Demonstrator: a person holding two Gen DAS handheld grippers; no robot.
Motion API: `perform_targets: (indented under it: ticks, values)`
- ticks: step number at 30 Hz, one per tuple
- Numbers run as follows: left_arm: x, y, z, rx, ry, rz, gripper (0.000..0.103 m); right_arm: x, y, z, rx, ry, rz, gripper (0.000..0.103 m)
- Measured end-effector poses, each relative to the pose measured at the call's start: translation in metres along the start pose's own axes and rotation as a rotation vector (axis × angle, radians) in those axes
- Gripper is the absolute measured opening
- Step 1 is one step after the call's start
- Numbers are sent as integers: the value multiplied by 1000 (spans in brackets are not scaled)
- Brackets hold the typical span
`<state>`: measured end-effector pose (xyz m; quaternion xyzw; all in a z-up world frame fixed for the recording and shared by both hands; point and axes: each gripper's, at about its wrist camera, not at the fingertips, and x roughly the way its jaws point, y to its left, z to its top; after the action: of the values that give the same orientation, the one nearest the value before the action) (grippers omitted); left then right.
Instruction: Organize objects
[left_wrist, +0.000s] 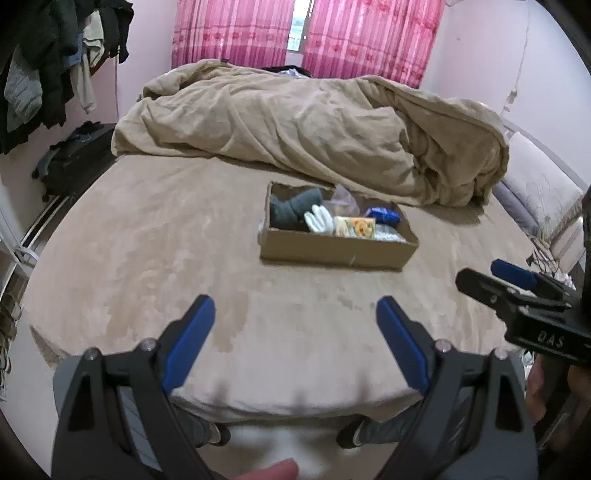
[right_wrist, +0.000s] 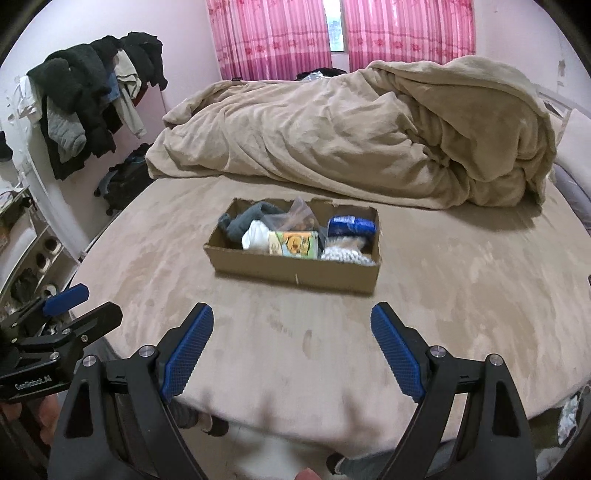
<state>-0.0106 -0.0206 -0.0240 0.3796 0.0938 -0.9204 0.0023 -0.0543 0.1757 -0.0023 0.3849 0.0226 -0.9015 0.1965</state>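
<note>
A shallow cardboard box sits on the tan bed. In it lie a grey sock, a white glove, a small picture box with an orange animal, a clear plastic bag, a blue packet and a white knobbly item. My left gripper is open and empty, short of the box. My right gripper is open and empty too; it also shows at the right of the left wrist view.
A crumpled tan duvet lies across the far half of the bed. Clothes hang on a rack at the left. A black suitcase stands on the floor. Pink curtains cover the window. Pillows lie at the right.
</note>
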Motion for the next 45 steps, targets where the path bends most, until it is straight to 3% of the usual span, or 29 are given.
perform_targets:
  ticks: [10, 45]
  values:
    - [0, -7, -3, 9, 9, 2, 90, -2, 0, -22, 13, 38, -10, 89]
    - [3, -12, -2, 15, 19, 4, 90, 8, -6, -22, 29, 46, -4, 89]
